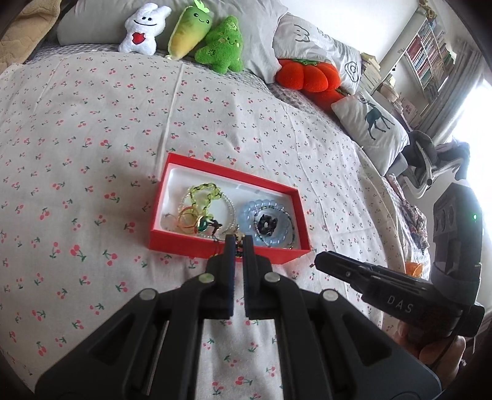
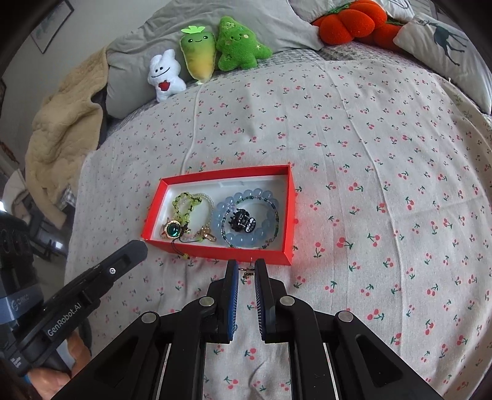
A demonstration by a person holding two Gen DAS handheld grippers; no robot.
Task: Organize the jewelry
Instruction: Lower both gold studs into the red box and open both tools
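Note:
A red box (image 1: pixel 227 253) (image 2: pixel 215 254) with a white lining lies on the cherry-print bedspread. It holds a blue bead bracelet (image 1: pixel 246 209) (image 2: pixel 243 197), a black hair claw (image 1: pixel 267 224) (image 2: pixel 241 223), a green chain bracelet (image 1: pixel 203 189) (image 2: pixel 184 200) and a green gem pendant (image 2: pixel 172 230). The pendant's cord hangs over the front wall. My left gripper (image 1: pixel 239 241) (image 2: pixel 140 246) is shut above the box's near wall. A gold-dark bit shows in its slit; I cannot tell if it is pinched. My right gripper (image 2: pixel 246 268) (image 1: pixel 316 261) hovers just in front of the box, shut on a small dark charm (image 2: pixel 247 273).
Plush toys (image 1: pixel 144 27) (image 2: pixel 227 46) and grey pillows (image 1: pixel 307 37) line the head of the bed, with an orange plush (image 1: pixel 307 77) and a deer cushion (image 1: pixel 372 120) to the right. A beige blanket (image 2: pixel 61 123) hangs off the left side. A hand (image 2: pixel 52 375) holds the left gripper.

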